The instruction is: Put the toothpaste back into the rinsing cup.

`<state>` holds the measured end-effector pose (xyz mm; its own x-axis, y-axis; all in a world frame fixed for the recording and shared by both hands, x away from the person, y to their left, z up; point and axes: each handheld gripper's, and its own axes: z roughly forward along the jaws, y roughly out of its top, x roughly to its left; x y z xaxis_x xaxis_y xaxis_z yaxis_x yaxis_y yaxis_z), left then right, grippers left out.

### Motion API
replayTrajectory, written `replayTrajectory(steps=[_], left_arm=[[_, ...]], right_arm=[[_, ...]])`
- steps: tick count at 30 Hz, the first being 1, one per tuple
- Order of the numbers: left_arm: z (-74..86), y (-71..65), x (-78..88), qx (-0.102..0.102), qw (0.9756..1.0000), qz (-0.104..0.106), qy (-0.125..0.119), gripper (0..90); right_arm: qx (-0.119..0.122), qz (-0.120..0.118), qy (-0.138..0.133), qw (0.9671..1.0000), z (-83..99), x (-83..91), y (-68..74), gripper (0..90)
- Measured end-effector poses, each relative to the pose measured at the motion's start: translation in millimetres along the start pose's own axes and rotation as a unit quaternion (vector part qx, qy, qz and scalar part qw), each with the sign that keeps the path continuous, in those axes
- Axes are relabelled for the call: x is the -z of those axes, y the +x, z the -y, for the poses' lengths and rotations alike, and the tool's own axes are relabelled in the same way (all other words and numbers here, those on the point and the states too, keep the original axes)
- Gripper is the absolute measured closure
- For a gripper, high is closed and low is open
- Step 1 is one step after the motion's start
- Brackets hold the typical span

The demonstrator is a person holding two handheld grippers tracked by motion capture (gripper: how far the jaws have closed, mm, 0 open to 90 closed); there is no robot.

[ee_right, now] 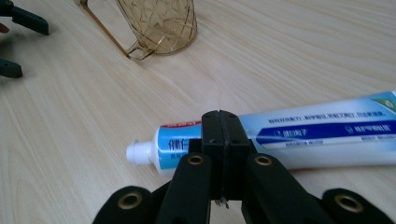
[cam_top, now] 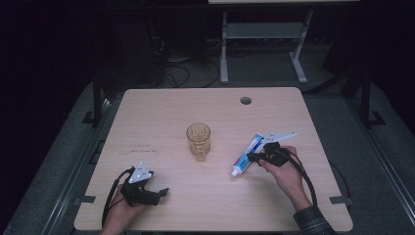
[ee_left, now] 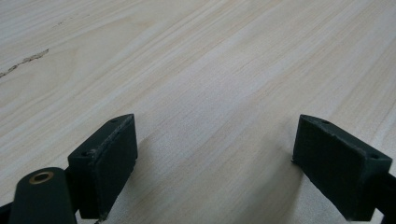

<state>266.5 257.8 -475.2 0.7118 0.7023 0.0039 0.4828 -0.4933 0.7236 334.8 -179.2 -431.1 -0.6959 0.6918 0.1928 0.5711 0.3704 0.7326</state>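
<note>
Tabletop (cam_top: 161, 112): a pale wood top, in the middle of the high view, with a small round hole (cam_top: 245, 100) near its far edge.

Toothpaste tube (cam_top: 247, 153): white and blue, lying flat on the tabletop, right of the middle in the high view. Its white cap (cam_top: 235, 172) points to the lower left of that view. In the right gripper view the tube (ee_right: 322, 135) lies across the frame, cap at the left.

Cup (cam_top: 198, 139): see-through and yellow-brown, with a handle. It stands upright in the middle of the high view, to the left of the tube and apart from it. In the right gripper view it (ee_right: 161, 23) is at the top of the frame.

Right gripper (cam_top: 255, 156): held in the person's hand at the right of the high view, right at the tube. Its jaws are clenched together, pad against pad, with nothing between them. In the right gripper view the closed tips sit in front of the tube, near the cap end. I cannot tell if they touch it.

Left gripper (cam_top: 164, 192): at the lower left of the high view, low over bare wood, well apart from the cup and the tube. Its jaws are released and stand wide, with nothing between them.
</note>
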Motion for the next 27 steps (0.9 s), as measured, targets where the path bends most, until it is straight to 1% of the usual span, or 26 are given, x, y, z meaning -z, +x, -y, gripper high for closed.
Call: replayTrajectory(steps=[7,14,15,21,26,27], left_arm=[[0.0,-0.1,0.0,0.0,1.0,0.0,0.0,13.2],[0.1,-0.1,0.1,0.0,1.0,0.0,0.0,13.2],[0.1,-0.1,0.1,0.0,1.0,0.0,0.0,13.2],[0.2,-0.3,0.2,0.0,1.0,0.0,0.0,13.2],[0.2,-0.3,0.2,0.0,1.0,0.0,0.0,13.2],[0.2,-0.3,0.2,0.0,1.0,0.001,0.0,13.2]], right_arm=[[0.004,-0.007,0.007,0.9999,-10.3,-16.4,4.5,90.0],[0.007,-0.013,0.022,0.9997,-13.2,-34.9,6.2,90.0],[0.008,-0.011,0.026,0.9996,-13.9,-36.4,6.9,90.0],[0.015,-0.008,0.03,0.9994,-18.5,-42.1,8.0,90.0],[0.017,-0.009,0.039,0.9991,-17.1,-47.1,9.3,90.0],[0.017,-0.006,0.047,0.9988,-15.6,-47.9,9.6,90.0]])
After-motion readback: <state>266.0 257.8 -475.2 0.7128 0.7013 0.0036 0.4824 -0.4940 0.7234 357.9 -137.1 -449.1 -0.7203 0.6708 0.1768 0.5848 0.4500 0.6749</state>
